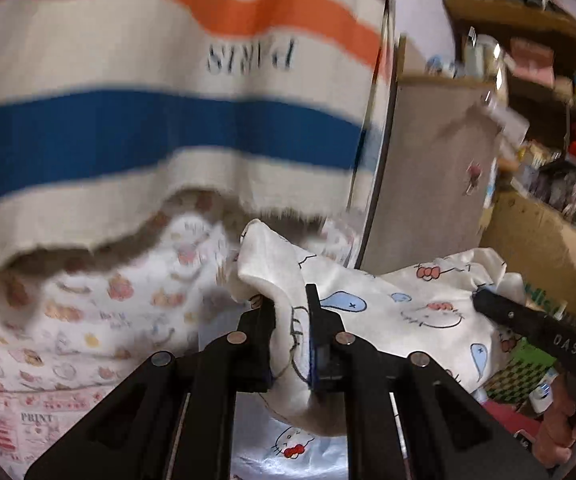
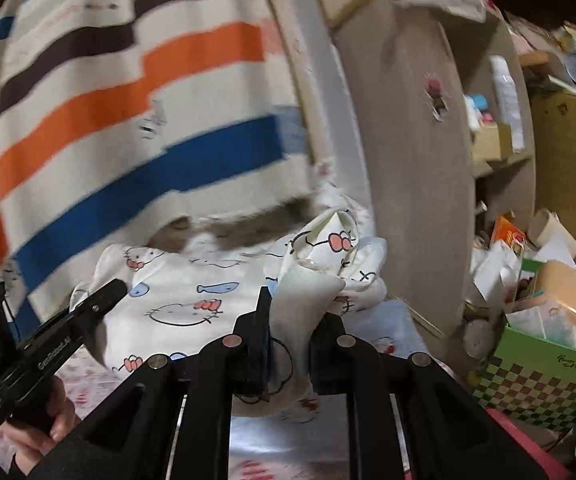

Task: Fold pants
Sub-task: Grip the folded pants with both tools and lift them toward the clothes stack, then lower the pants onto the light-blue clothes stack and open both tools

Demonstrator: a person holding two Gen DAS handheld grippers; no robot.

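The pants [image 1: 404, 304] are white with cartoon cat faces, red bows and blue shapes. They hang lifted and stretched between both grippers. My left gripper [image 1: 291, 312] is shut on one bunched corner of the fabric. My right gripper [image 2: 294, 312] is shut on the other corner, which sticks up above its fingers. In the left wrist view the right gripper [image 1: 484, 298] shows at the right, at the cloth's far edge. In the right wrist view the left gripper [image 2: 117, 286], held by a hand [image 2: 39, 432], shows at the left, with the pants [image 2: 191, 300] spread between.
A striped cream, orange and blue blanket [image 1: 159, 120] hangs close behind. Printed bedding [image 1: 67, 340] lies below it. A grey cabinet side [image 2: 412, 160] stands to the right, with cluttered shelves [image 1: 548, 120], cardboard boxes and a green checked box [image 2: 536, 376] beyond.
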